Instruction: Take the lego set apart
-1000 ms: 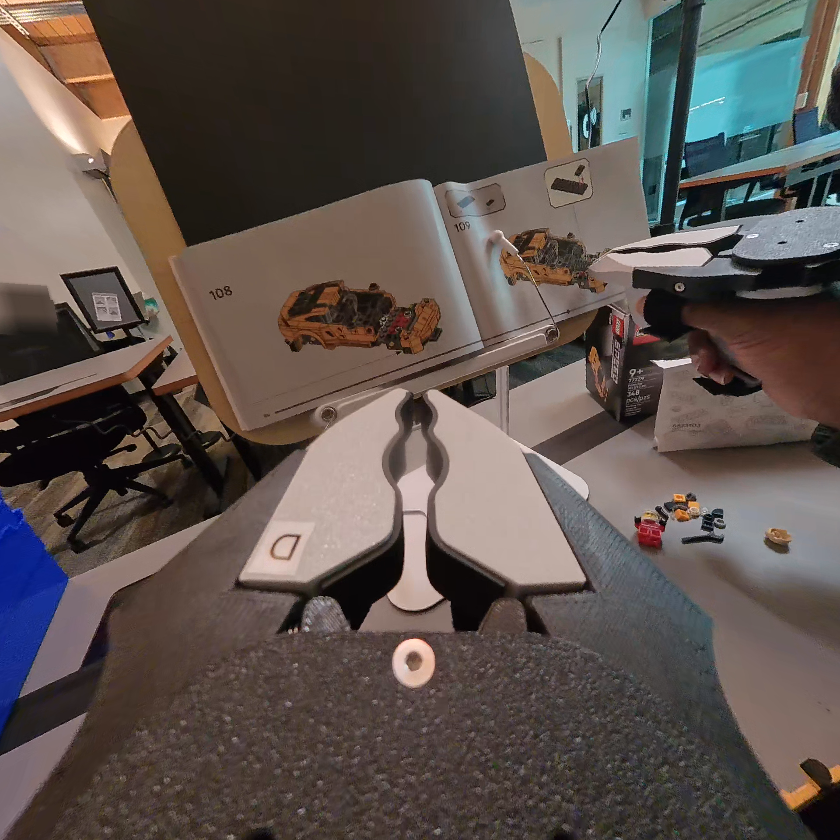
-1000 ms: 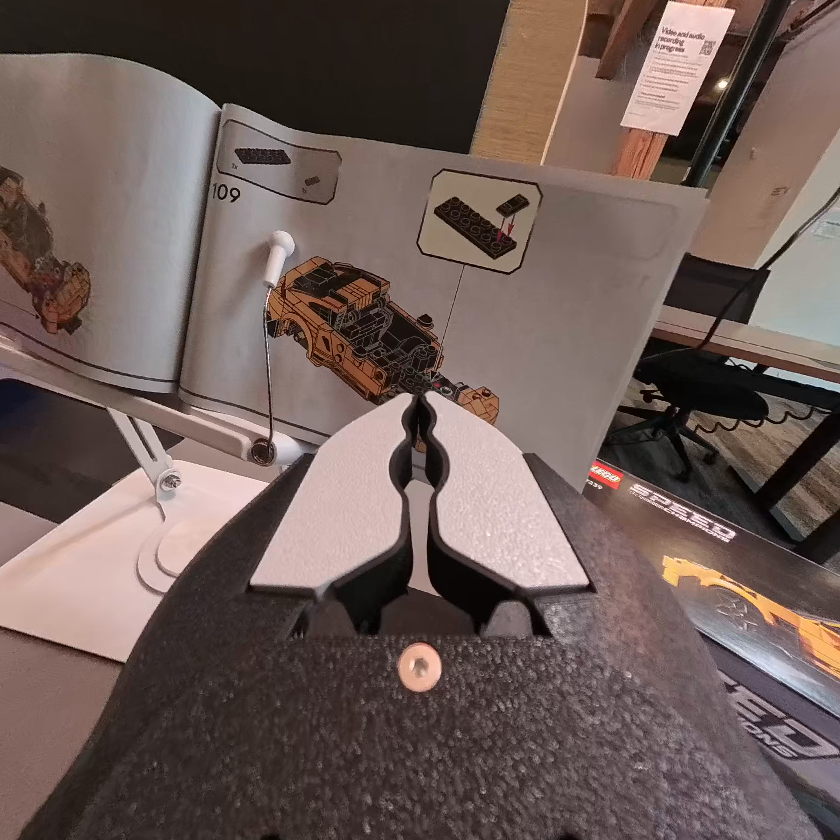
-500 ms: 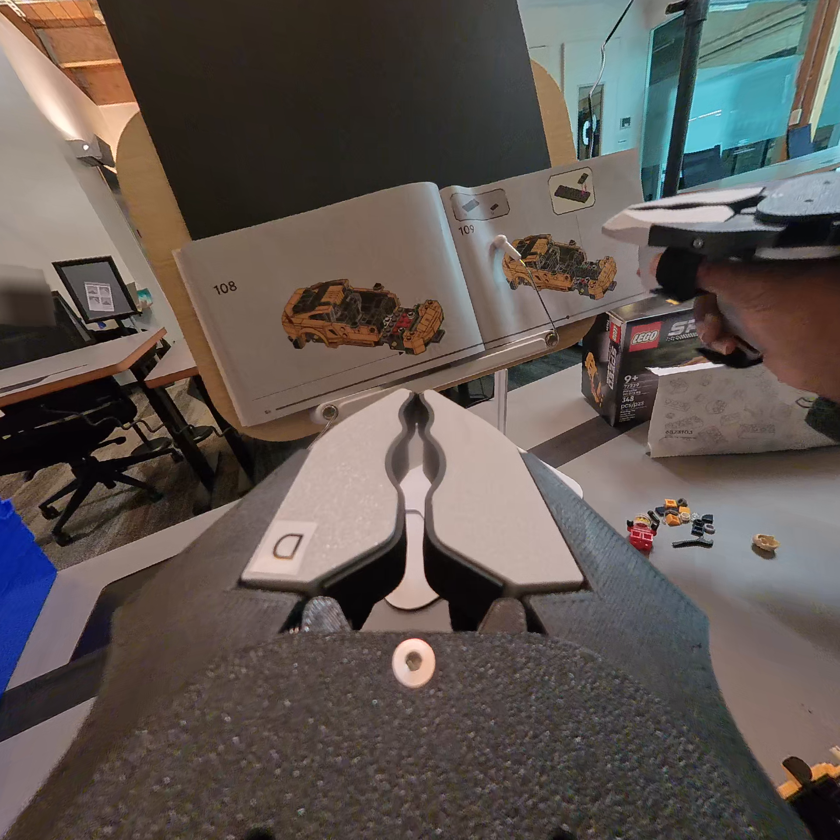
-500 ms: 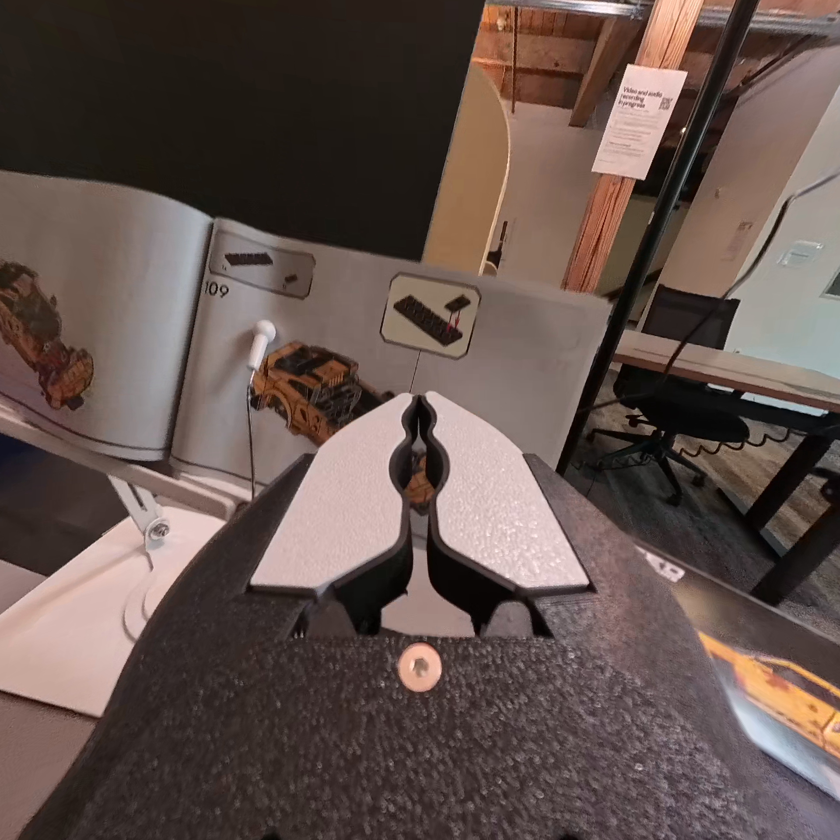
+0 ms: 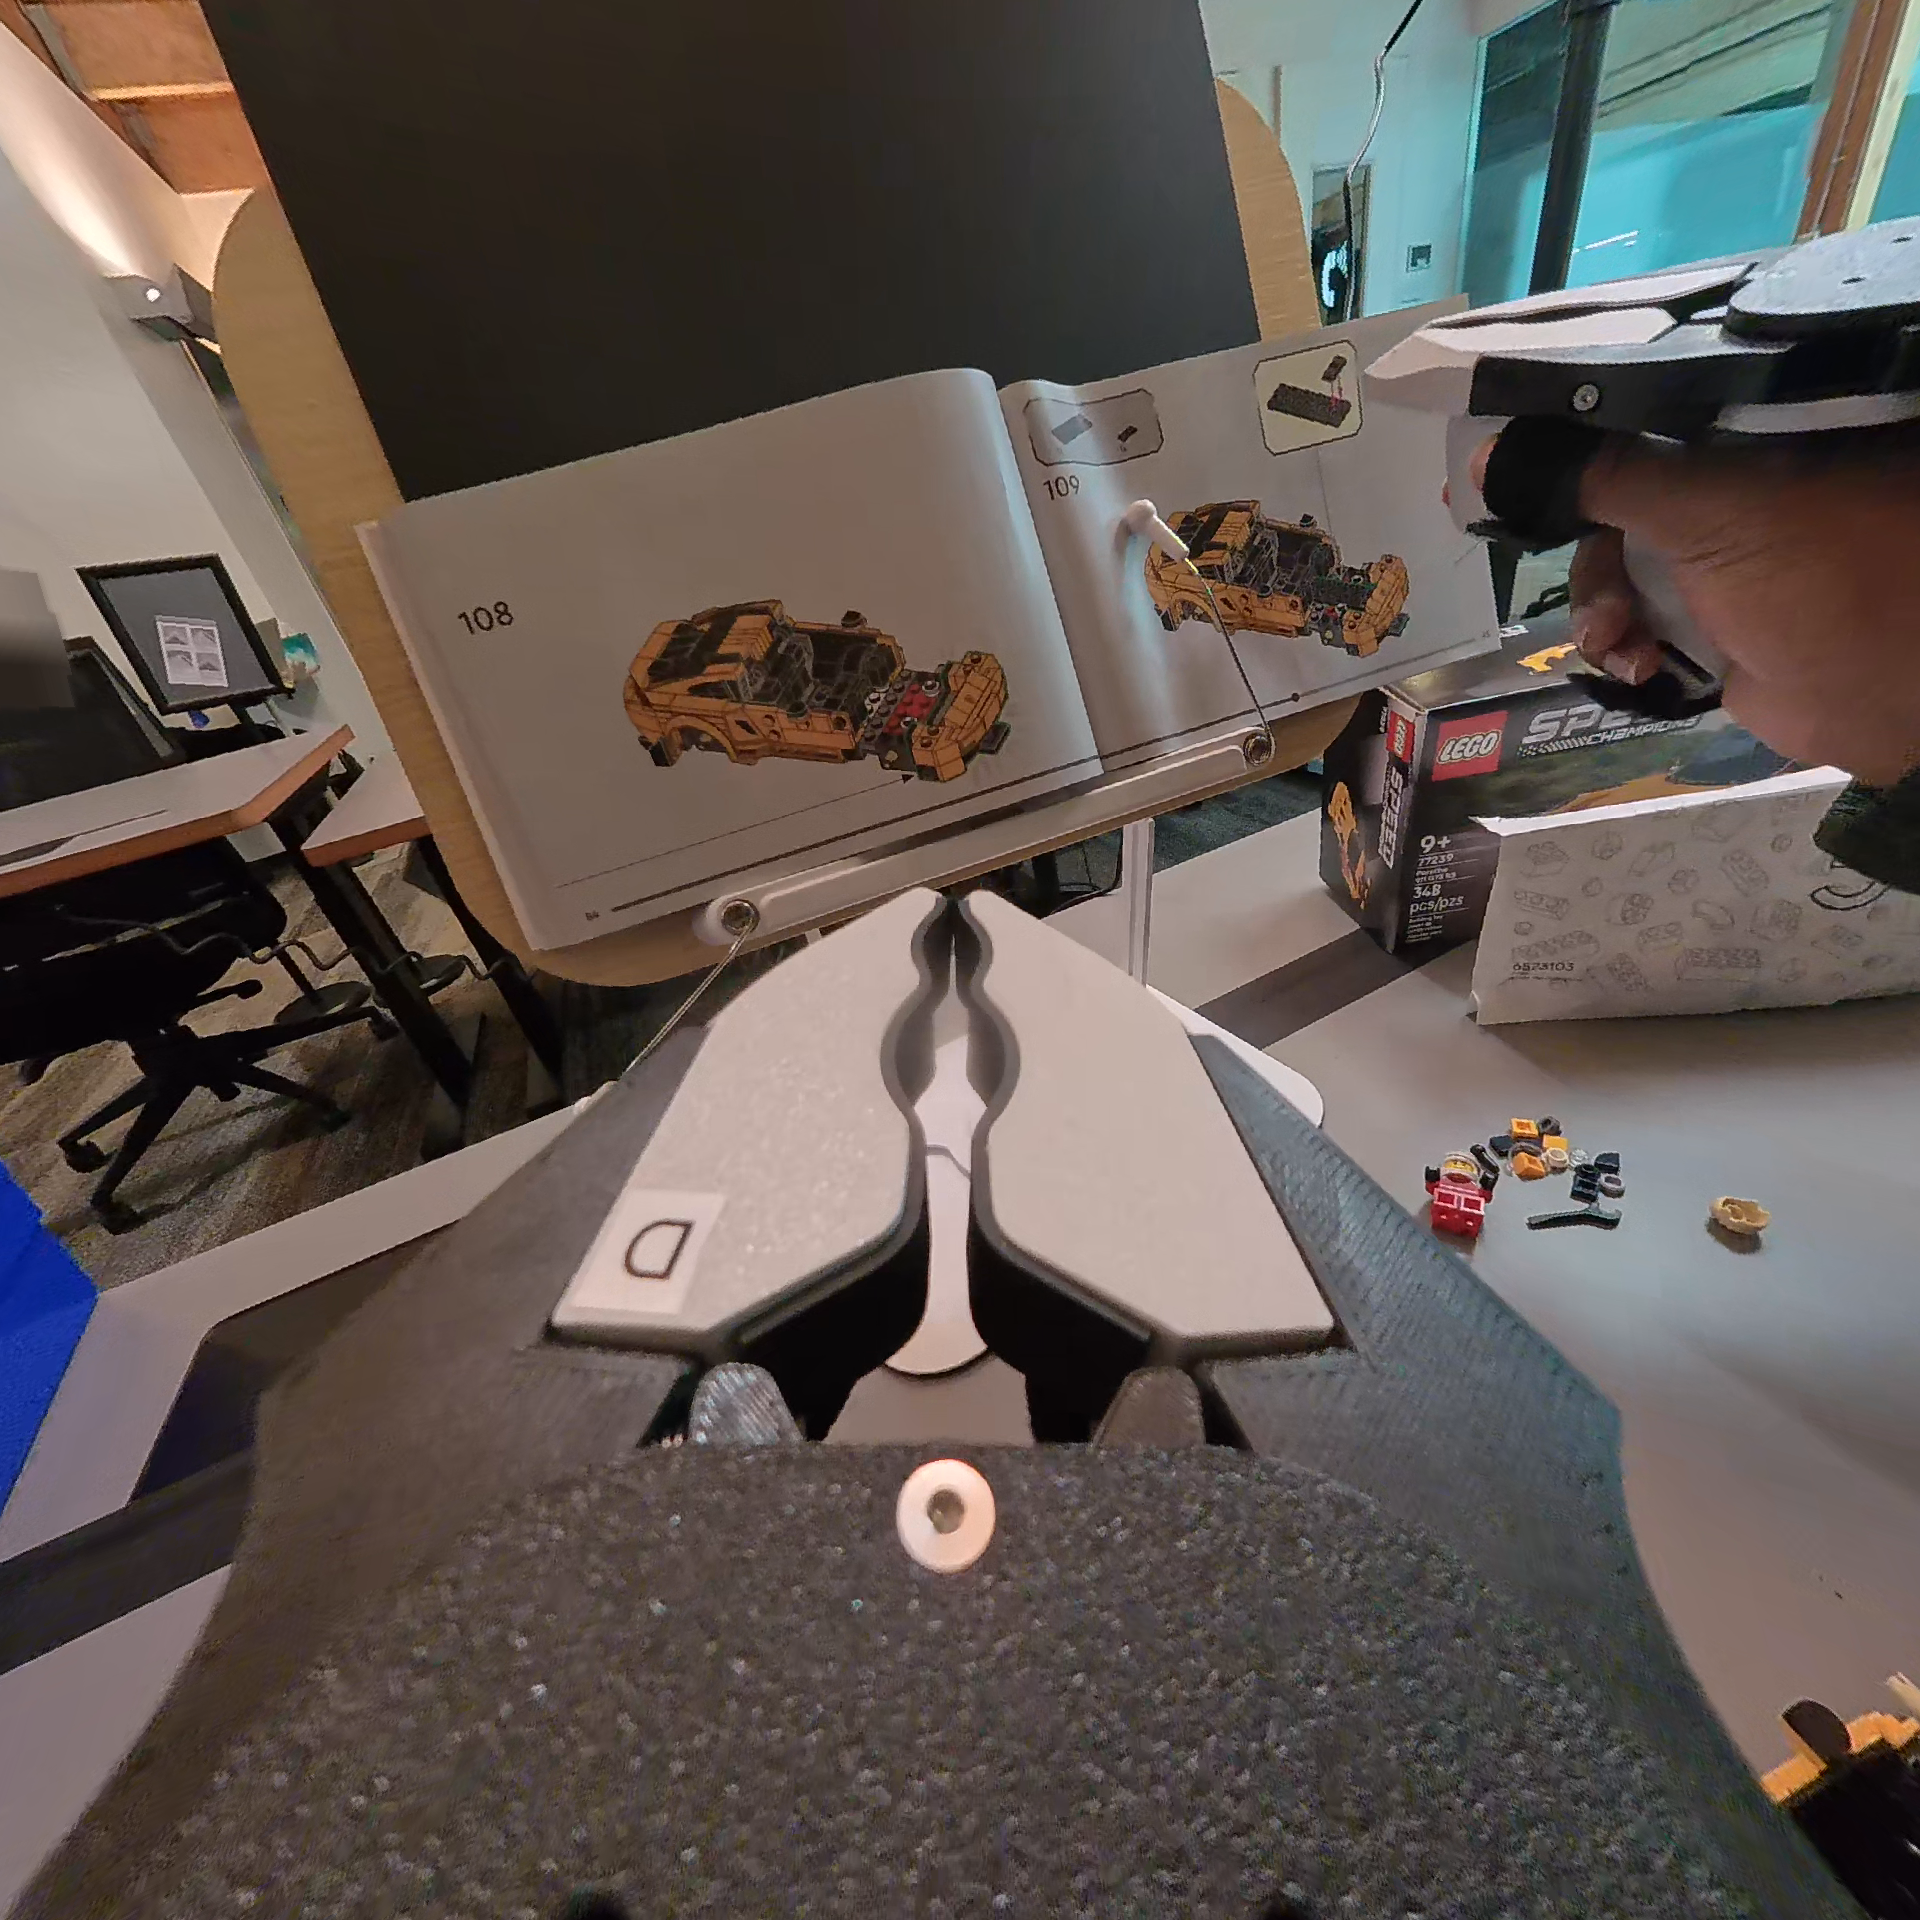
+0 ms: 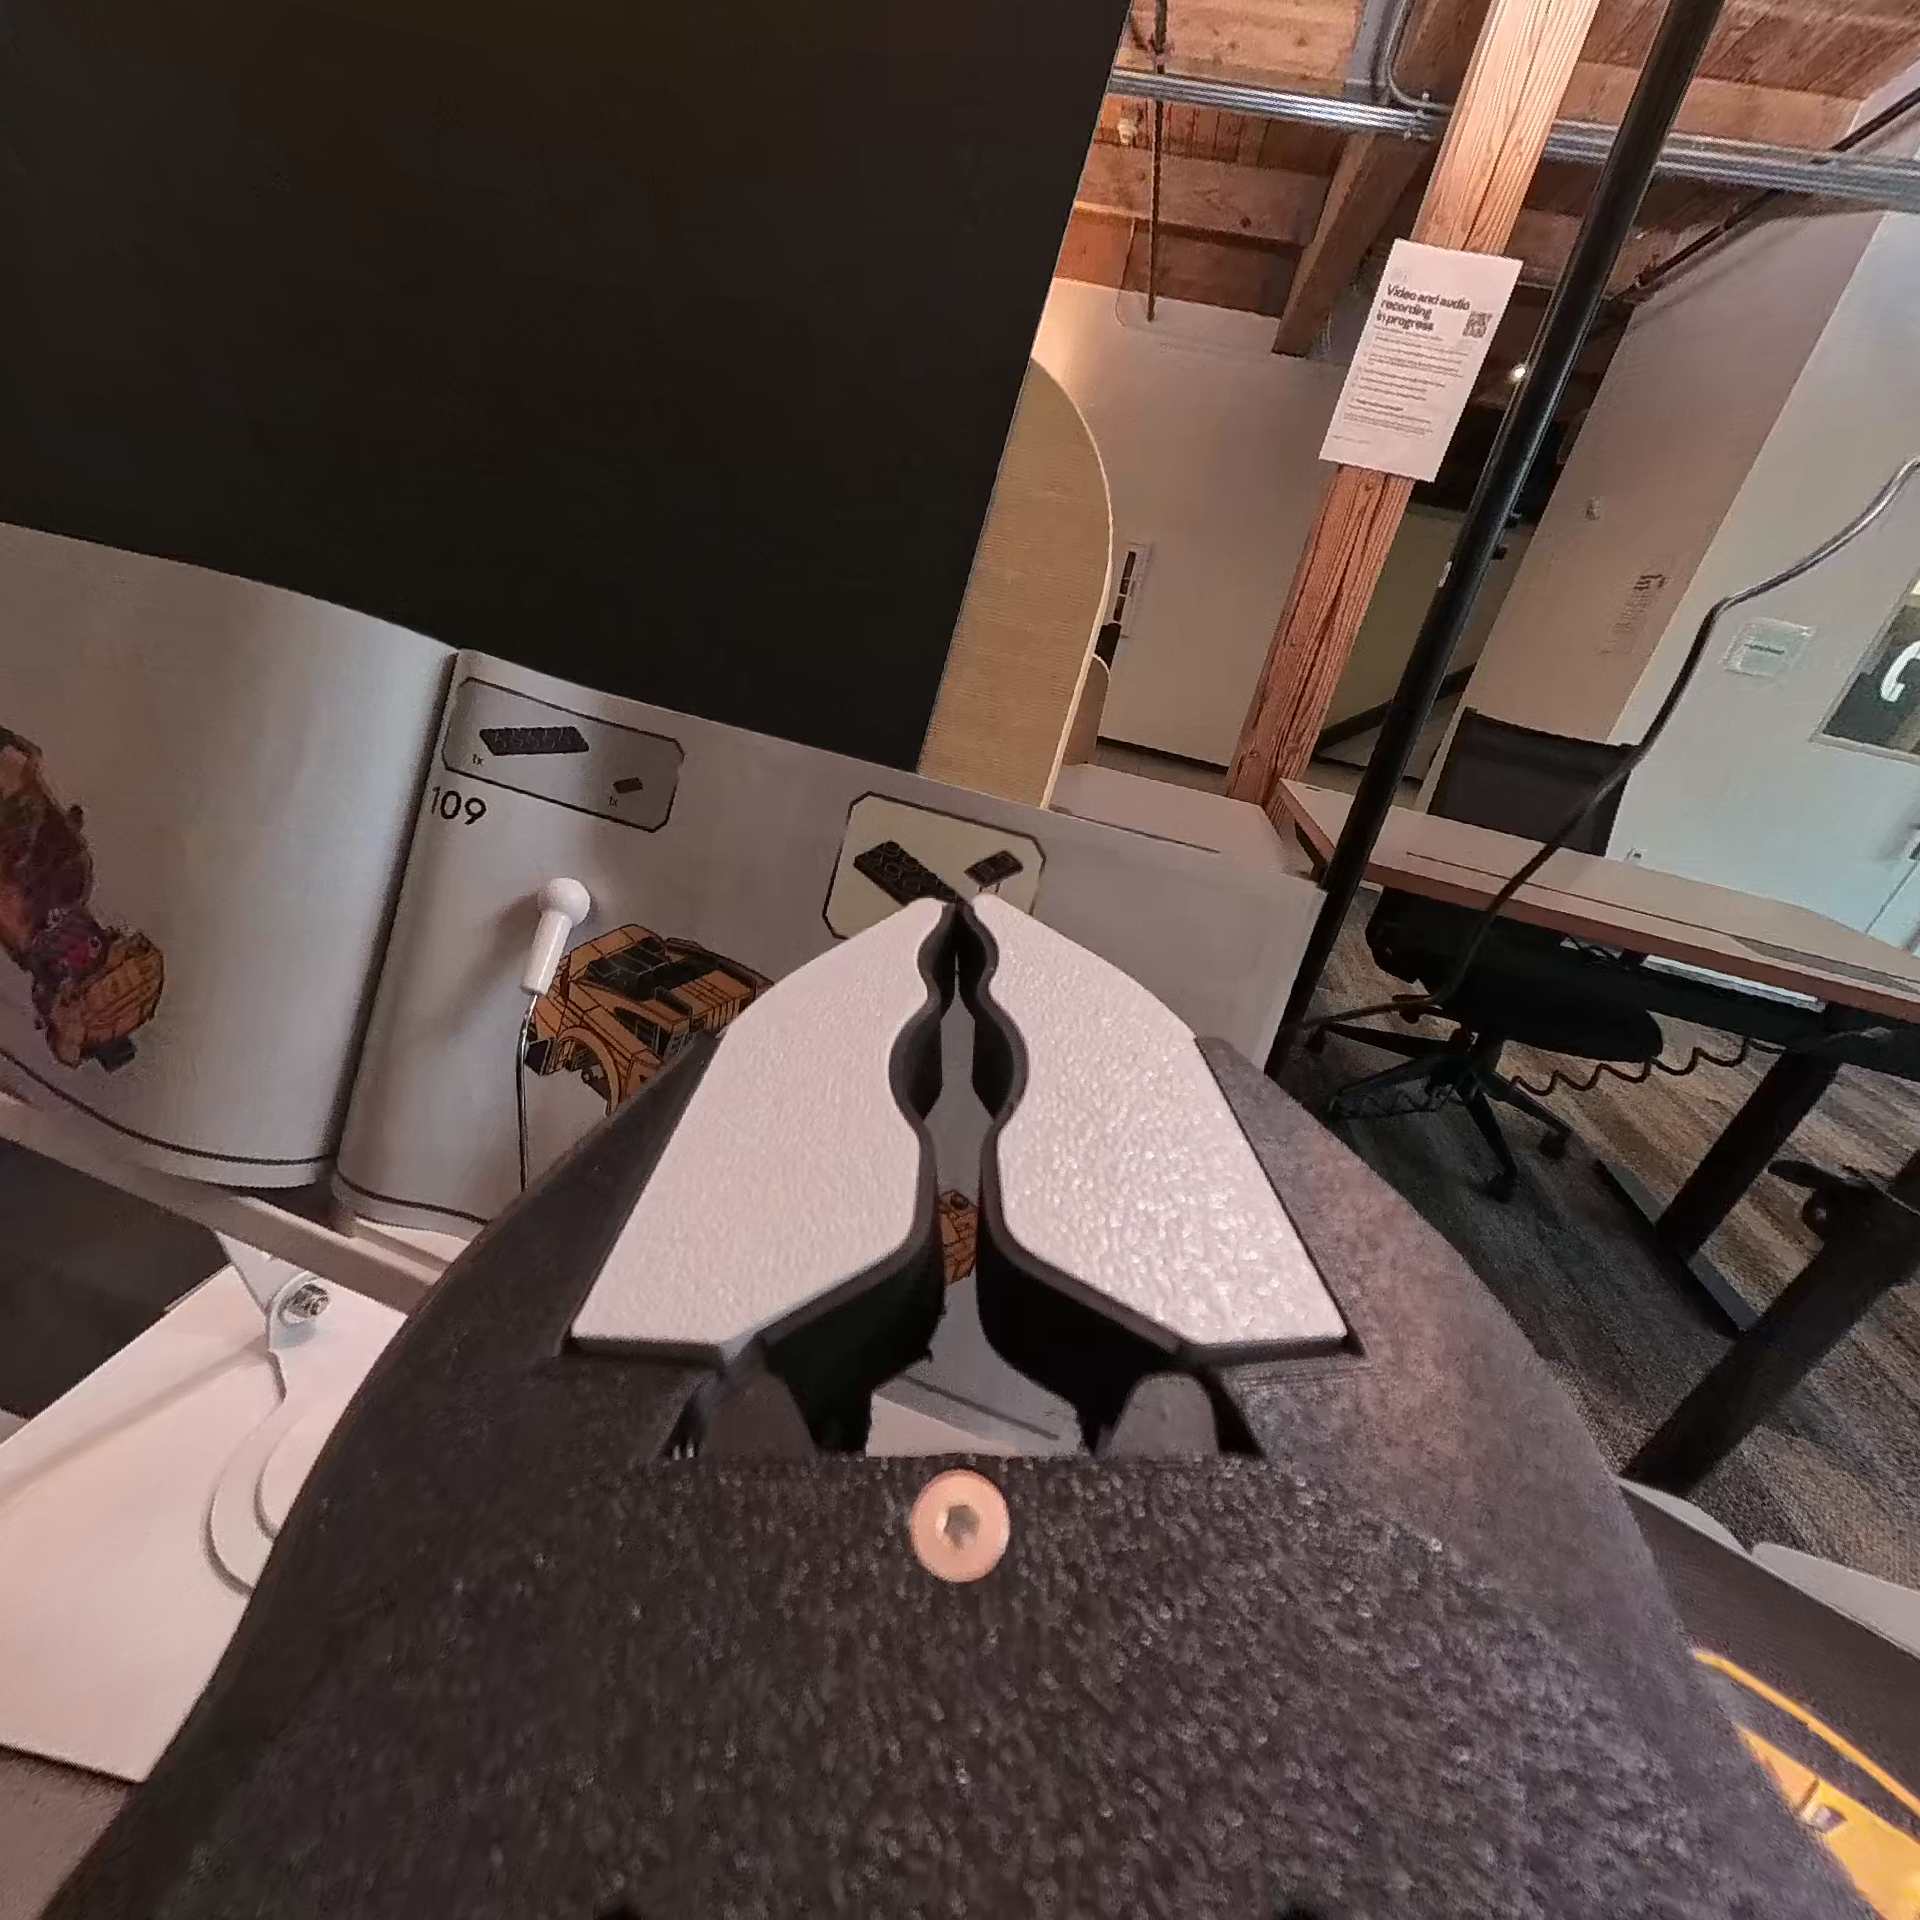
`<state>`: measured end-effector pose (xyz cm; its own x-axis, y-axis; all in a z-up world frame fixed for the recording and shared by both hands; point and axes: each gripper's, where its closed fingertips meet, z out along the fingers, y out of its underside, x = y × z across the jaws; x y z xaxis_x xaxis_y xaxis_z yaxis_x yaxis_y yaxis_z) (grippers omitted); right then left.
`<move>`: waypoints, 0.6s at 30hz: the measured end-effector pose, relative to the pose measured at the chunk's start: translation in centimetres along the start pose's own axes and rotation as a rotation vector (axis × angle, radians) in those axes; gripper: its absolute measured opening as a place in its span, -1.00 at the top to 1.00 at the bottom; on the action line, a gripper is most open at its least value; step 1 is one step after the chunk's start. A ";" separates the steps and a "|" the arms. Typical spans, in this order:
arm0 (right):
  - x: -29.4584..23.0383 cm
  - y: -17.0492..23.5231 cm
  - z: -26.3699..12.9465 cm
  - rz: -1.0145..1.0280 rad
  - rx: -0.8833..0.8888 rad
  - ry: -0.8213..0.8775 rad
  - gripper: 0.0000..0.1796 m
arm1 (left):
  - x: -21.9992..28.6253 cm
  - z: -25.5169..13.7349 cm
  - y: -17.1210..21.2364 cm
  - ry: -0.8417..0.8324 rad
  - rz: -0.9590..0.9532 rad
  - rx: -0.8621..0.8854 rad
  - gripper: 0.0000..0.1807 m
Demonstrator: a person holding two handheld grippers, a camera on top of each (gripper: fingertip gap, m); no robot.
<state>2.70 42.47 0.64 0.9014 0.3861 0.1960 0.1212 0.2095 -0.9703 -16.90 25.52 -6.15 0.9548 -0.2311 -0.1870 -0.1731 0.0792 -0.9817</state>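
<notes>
Right now I hold both grippers empty, the left gripper (image 5: 951, 914) and right gripper (image 6: 954, 914) pressed together. Propped on its stand mid-frame, the instruction book (image 5: 748, 644) serves reading. Loose lego pieces (image 5: 1522, 1179) lie right of centre on the table (image 5: 1714, 1382).

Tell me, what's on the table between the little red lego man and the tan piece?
In the left wrist view, a small cluster of loose black and orange pieces lies between the red minifigure and the tan piece on the grey table.
</notes>
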 end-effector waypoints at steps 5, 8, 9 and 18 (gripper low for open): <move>0.1 -0.3 0.1 -0.002 0.007 0.001 1.00 | 0.0 0.0 0.2 -0.003 -0.003 0.000 1.00; 0.2 -0.2 0.0 -0.002 0.007 0.003 1.00 | -0.1 0.0 0.1 -0.007 -0.006 0.004 1.00; 0.3 -0.2 0.0 0.000 0.007 0.002 1.00 | -0.1 0.0 0.2 -0.006 -0.006 0.002 1.00; -1.1 -0.2 -1.9 0.006 0.031 -0.037 1.00 | -0.6 0.2 0.5 -0.022 -0.008 -0.005 1.00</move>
<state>2.49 40.29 0.39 0.8861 0.4201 0.1957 0.1022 0.2348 -0.9667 -17.53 25.86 -6.48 0.9613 -0.2102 -0.1782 -0.1665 0.0722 -0.9834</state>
